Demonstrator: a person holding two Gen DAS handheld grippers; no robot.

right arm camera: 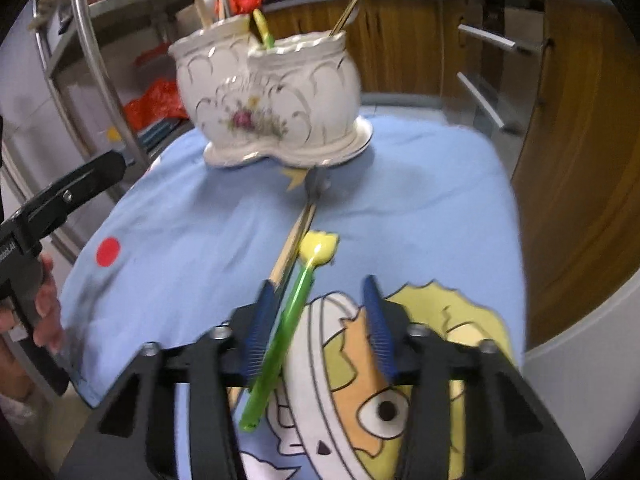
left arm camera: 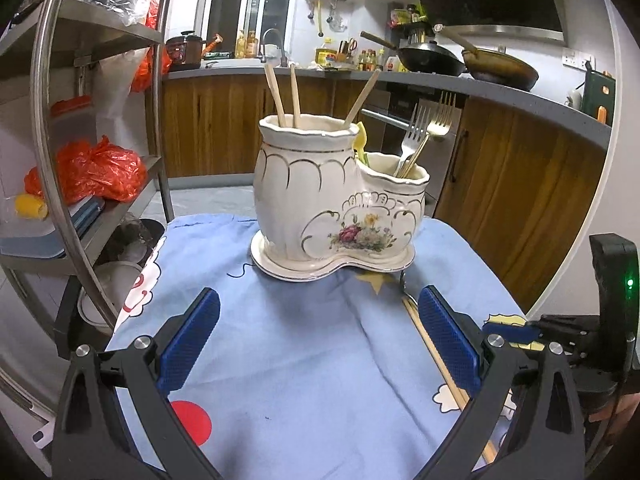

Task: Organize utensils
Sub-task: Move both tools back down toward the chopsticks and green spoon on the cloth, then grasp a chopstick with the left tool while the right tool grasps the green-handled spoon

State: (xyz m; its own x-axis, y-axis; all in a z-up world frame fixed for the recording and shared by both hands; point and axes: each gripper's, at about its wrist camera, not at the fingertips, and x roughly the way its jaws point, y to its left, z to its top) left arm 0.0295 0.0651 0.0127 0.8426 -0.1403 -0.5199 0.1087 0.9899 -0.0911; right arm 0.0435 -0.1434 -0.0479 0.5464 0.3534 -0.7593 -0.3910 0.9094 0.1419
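Note:
A white floral ceramic holder [left arm camera: 320,200] [right arm camera: 272,92] stands on the blue cartoon cloth [left arm camera: 288,360]. Wooden chopsticks [left arm camera: 276,92] stick out of its tall part, and forks [left arm camera: 424,132] out of the low part. On the cloth lie a chopstick pair [right arm camera: 294,240] and a green-handled utensil with a yellow head [right arm camera: 292,320]. My right gripper [right arm camera: 319,282] straddles the green handle, which lies against the left pad [right arm camera: 260,320] while the other pad stands clear of it. My left gripper [left arm camera: 320,292] is open and empty in front of the holder.
A metal rack [left arm camera: 100,200] with red bags stands left of the table. Wooden cabinets [left arm camera: 520,200] and a counter with woks [left arm camera: 500,68] lie behind and to the right. A hand [right arm camera: 44,304] holds the left gripper's body at the cloth's left edge.

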